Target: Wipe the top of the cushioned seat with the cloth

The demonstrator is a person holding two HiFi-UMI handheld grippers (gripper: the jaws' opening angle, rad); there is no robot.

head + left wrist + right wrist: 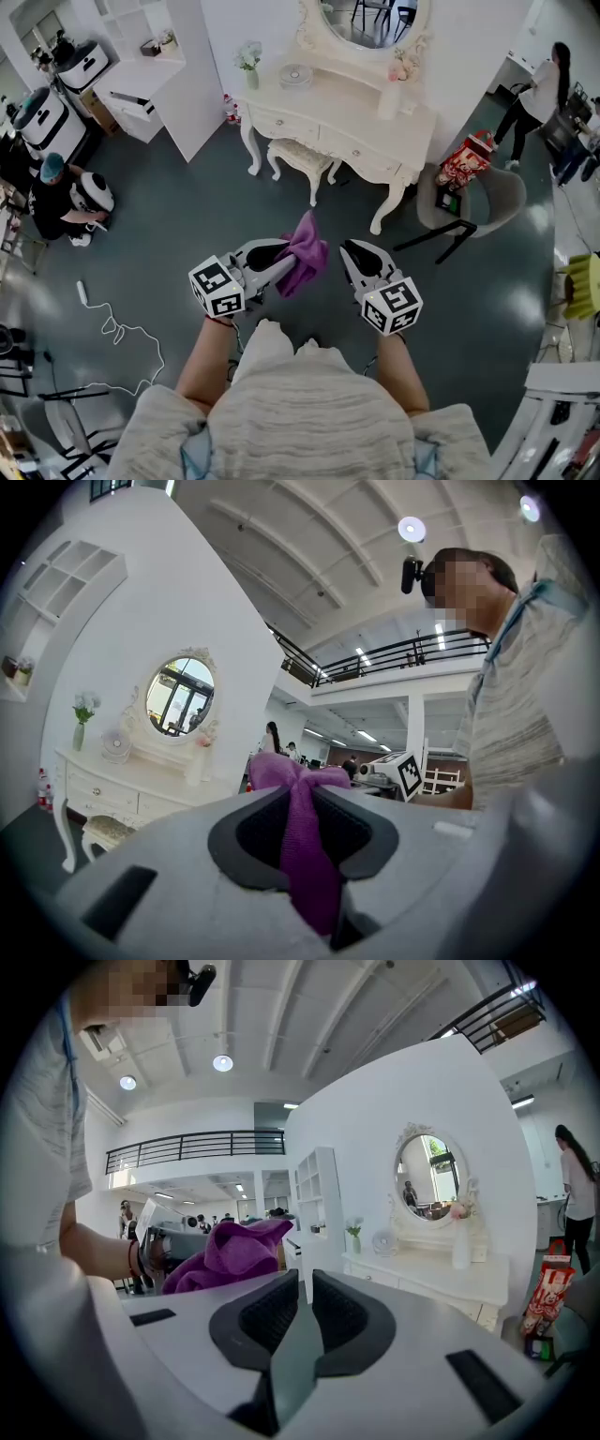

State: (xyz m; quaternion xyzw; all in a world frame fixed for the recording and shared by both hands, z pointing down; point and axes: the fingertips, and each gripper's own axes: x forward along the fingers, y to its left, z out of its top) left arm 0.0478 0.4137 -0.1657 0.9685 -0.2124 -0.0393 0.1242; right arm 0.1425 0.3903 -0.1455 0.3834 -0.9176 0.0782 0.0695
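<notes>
At the far left of the head view a person in dark clothes (58,195) crouches on the dark grey floor (169,216), and a thin white cable (117,333) lies in loose loops nearer the wearer. Behind them stands a white shelving unit (164,70). The left hand-held gripper (279,265) is held about level above the floor. It is clenched on the purple cloth (306,255). The left gripper view shows the cloth (306,855) pinched as a narrow band between the black pads (361,832) of that hand-held gripper (302,799), with a bunched end sticking out past the tips. Beyond the cloth, and well apart from it, the small white cushioned seat with carved legs (298,156) stands at the front of the ornate white dressing table (361,141), partly tucked under its left part. A small vase of pale flowers (249,64) and an oval mirror (370,21) stand on the tabletop. Just right of the cloth, the right hand-held gripper (352,251) is tipped slightly downward, its jaws closed together with nothing between them; the right gripper view confirms this (306,1288), the cloth (230,1252) bulging off to its left. Farther right stands a grey chair (483,199), and a person in a white top (542,89) stands near the edge of the frame.
</notes>
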